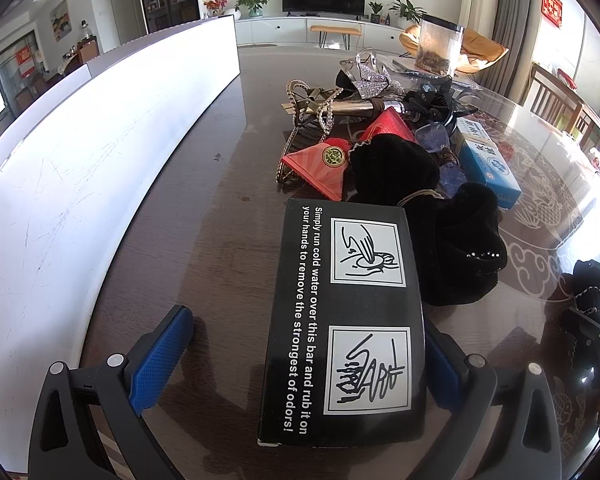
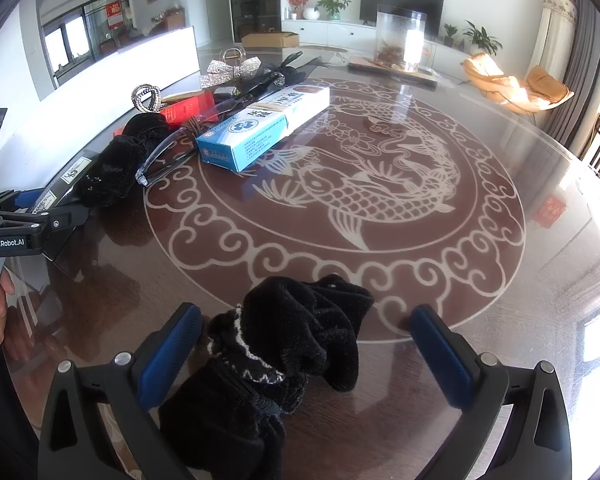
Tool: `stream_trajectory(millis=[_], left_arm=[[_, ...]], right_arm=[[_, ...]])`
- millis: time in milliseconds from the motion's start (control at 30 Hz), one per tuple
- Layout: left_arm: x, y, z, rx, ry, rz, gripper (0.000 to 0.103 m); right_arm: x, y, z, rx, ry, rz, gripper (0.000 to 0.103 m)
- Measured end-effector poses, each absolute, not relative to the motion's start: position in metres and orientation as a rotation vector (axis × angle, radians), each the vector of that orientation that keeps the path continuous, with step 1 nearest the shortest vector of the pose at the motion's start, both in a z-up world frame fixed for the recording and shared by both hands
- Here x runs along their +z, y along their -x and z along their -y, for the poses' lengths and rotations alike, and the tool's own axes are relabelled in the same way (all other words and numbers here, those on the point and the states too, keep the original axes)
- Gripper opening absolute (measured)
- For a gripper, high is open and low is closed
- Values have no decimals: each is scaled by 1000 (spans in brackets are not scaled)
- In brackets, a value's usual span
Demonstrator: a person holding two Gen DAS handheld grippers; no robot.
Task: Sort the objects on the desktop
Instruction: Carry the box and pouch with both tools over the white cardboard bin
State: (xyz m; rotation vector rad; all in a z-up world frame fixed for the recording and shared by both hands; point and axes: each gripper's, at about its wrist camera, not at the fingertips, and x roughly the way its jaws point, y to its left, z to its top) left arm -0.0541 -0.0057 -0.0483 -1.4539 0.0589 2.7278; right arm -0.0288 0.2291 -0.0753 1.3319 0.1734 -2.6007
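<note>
A black printed box [image 1: 342, 324] lies flat on the table between my left gripper's [image 1: 308, 356] open blue fingers; the right finger is near its edge, the left finger [image 1: 162, 356] stands apart. My right gripper [image 2: 306, 348] is open around a black velvet scrunchie [image 2: 284, 344] lying on the glass. The left gripper [image 2: 28, 220] shows at the left of the right wrist view. Behind the box lie a black velvet pouch [image 1: 432, 208], red envelopes [image 1: 328, 164], a blue and white box [image 2: 260, 128], glasses [image 2: 172, 152] and rhinestone hair clips [image 1: 308, 104].
A long white bin [image 1: 100, 152] stands along the left of the table. A clear jar [image 2: 400, 38] stands at the far side. The round glass top with a fish pattern [image 2: 360, 184] spreads to the right. Chairs stand beyond the right edge.
</note>
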Motion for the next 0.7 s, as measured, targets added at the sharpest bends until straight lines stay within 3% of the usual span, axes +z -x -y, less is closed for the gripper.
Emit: stream_trajectory(millis=[233,300,333,367,400,700], left_arm=[[-48,55,6,2722,1452,-63,103],[-45,53,6,2715,1427,-61,96],[-42,51,3,2715,1393,-77,70],[-40,48,-1,2721,1368,-107,58],[-40,48,-3,2720,1368,-128,58],[-5,25,17,2729,1070,139,58]], right_arm=[[-75,25,-232,-2556,-1349,-200,103],[-73,17,-235,-2593,-1347,-177,98],[-69,13,-235,-2613,-1326,-167,77],[-65,10,-234,-2628,-1314,-172,58],[-63,11,-233,-2627,-1339,-174,36],[-32,-6,-218,-2592,-1231,-126,37]])
